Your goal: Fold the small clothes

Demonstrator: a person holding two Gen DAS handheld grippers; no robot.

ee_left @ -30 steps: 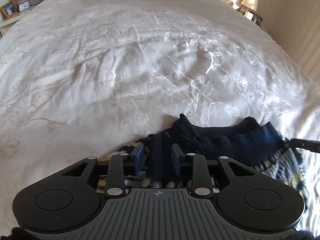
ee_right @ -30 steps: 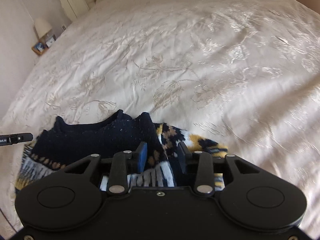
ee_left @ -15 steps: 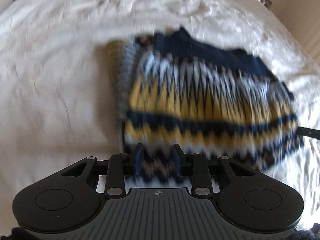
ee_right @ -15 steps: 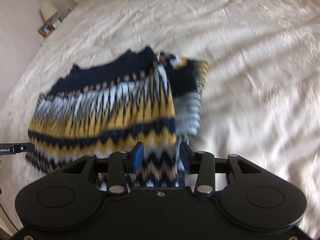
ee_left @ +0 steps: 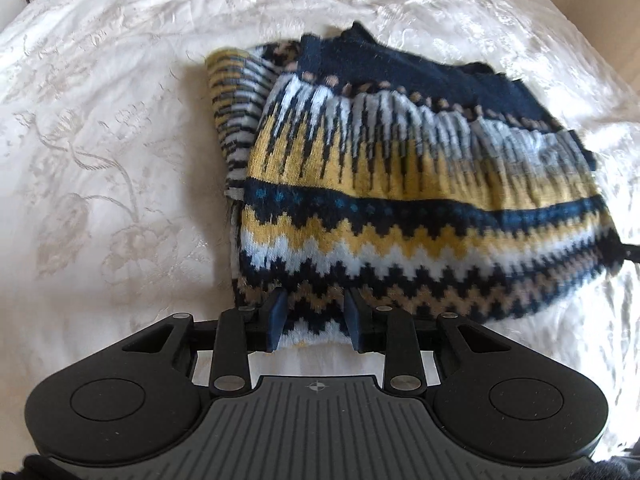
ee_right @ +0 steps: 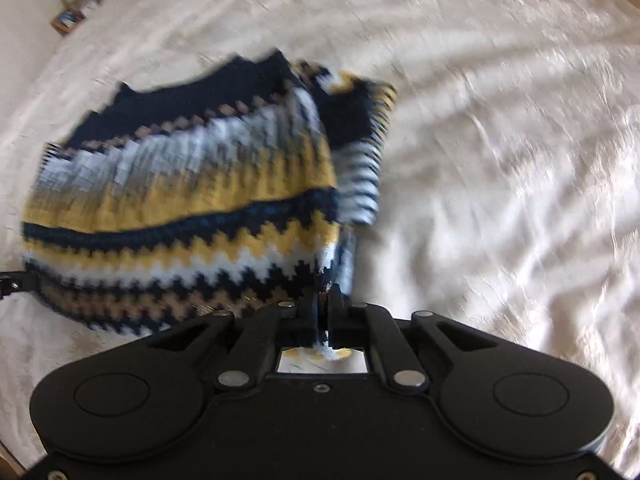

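Observation:
A small knitted sweater (ee_left: pixel 400 184) in navy, yellow, white and tan zigzags lies folded on the white bedspread (ee_left: pixel 100 160). Its near hem sits between the fingers of my left gripper (ee_left: pixel 314 320), which stands open around the left corner. In the right wrist view the sweater (ee_right: pixel 180 200) is blurred. My right gripper (ee_right: pixel 324 300) is shut on the sweater's near right corner. A folded sleeve (ee_right: pixel 360 160) sticks out on the right side.
The embroidered bedspread (ee_right: pixel 500 160) spreads all around the sweater. A bedside table with a lamp and a framed picture (ee_right: pixel 68 20) stands at the far left. The other gripper's fingertip (ee_left: pixel 632 252) shows at the right edge of the left wrist view.
Both grippers pulled back toward me and tilted down, so the whole sweater now shows. The right gripper closed on the near right corner. The left gripper stays open.

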